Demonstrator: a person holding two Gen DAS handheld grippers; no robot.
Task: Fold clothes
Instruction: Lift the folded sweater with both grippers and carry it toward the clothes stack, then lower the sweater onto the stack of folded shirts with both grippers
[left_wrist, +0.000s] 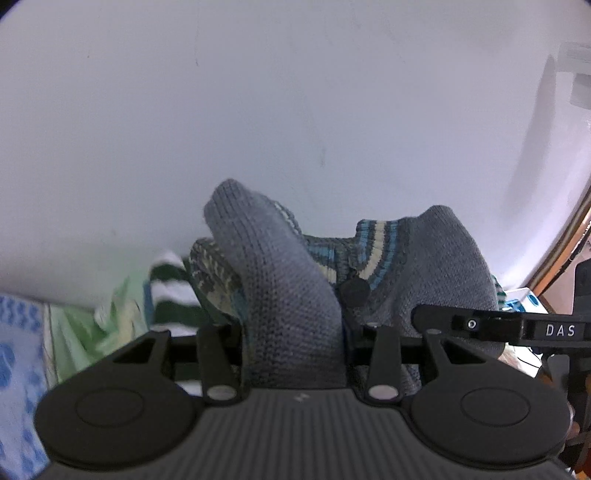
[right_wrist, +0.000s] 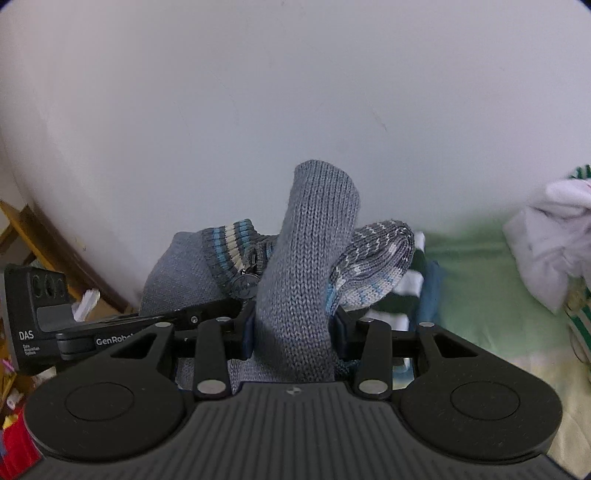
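Note:
A grey knit sweater (left_wrist: 280, 266) with a blue and cream striped collar (left_wrist: 380, 243) and a dark zip pull is held up in front of a white wall. My left gripper (left_wrist: 291, 332) is shut on a thick fold of its grey knit. My right gripper (right_wrist: 293, 328) is shut on another fold of the same sweater (right_wrist: 310, 240); its striped collar (right_wrist: 229, 247) hangs to the left. The other gripper's black body shows at the right of the left wrist view (left_wrist: 517, 325) and at the left of the right wrist view (right_wrist: 40, 310). The fingertips are buried in the knit.
Behind the sweater lies a green sheet (right_wrist: 476, 277) with a green-and-white striped garment (left_wrist: 173, 291), a white garment (right_wrist: 546, 236) at the right and a blue patterned cloth (left_wrist: 18, 350) at the left. A wooden frame (right_wrist: 44, 243) stands by the wall.

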